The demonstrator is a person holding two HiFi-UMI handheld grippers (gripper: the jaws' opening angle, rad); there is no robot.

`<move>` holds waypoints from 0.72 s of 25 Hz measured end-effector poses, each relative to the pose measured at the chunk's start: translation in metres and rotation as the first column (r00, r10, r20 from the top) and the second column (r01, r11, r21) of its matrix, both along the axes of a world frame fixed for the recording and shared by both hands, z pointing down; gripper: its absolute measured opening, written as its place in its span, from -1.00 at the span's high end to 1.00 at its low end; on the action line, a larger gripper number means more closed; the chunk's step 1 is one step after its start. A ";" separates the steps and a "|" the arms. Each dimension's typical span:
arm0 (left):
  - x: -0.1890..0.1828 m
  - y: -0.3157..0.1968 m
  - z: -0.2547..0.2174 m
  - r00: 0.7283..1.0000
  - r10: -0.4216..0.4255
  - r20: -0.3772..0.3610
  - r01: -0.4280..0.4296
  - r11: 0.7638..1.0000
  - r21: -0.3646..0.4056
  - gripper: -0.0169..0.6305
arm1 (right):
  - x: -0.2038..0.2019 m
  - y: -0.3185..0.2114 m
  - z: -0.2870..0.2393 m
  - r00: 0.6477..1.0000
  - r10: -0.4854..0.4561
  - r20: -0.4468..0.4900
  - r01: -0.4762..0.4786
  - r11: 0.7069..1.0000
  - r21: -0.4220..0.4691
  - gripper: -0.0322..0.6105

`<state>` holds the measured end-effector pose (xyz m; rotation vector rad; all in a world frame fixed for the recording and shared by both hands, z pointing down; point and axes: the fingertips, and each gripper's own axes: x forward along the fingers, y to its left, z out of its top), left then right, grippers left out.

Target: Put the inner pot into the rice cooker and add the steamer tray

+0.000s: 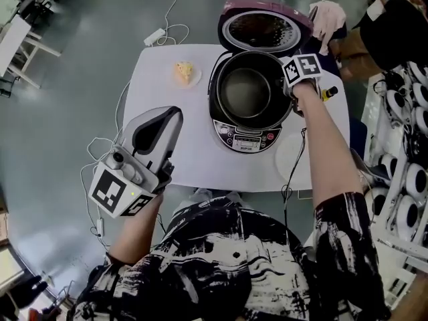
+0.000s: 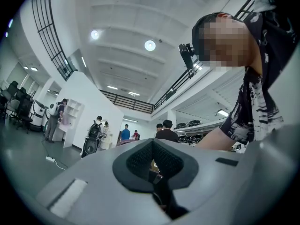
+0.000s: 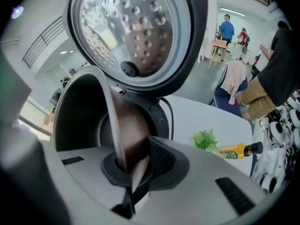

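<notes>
On the table (image 1: 167, 146): a rice cooker (image 1: 249, 138) is sitting near the far edge, its lid (image 1: 261, 29) standing wide open behind it.
Inner pot (image 1: 246, 91): it is sitting in the mouth of the cooker, dark and empty; whether it is seated all the way down, I cannot tell.
Right gripper (image 1: 291, 89): it is pointing steeply down at the pot's right-hand rim, and its fingers are pinching the thin pot wall between them, nearly together.
Right gripper view: the pot wall is running straight into the clamped fingers (image 3: 154, 156), with the lid's dimpled underside looming above.
Left gripper (image 1: 170, 116): it is hanging off the near left edge of the table, well apart from the cooker, fingers pressed together on nothing.
Beside the cooker: a yellow bottle (image 3: 236, 150) and a green leafy sprig (image 3: 205, 139) are lying on the right; a yellowish bit of food (image 1: 185, 72) is sitting on the left.
</notes>
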<state>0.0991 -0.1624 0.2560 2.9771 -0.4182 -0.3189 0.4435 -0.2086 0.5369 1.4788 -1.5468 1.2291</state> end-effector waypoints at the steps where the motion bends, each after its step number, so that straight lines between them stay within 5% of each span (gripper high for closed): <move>1: 0.000 0.000 0.003 1.000 -0.006 0.003 0.006 1.000 -0.005 0.93 | 0.001 0.000 0.006 1.000 0.011 -0.004 -0.011 1.000 -0.016 0.88; 11: -0.018 -0.011 0.018 0.998 -0.058 0.008 0.058 0.998 -0.037 0.93 | 0.007 -0.001 0.036 0.986 0.001 -0.166 -0.021 0.993 -0.119 0.89; 18: -0.023 -0.014 0.022 0.998 -0.058 0.003 0.058 0.997 -0.050 0.93 | 0.006 0.001 0.044 0.953 -0.097 -0.286 0.049 0.984 -0.169 0.89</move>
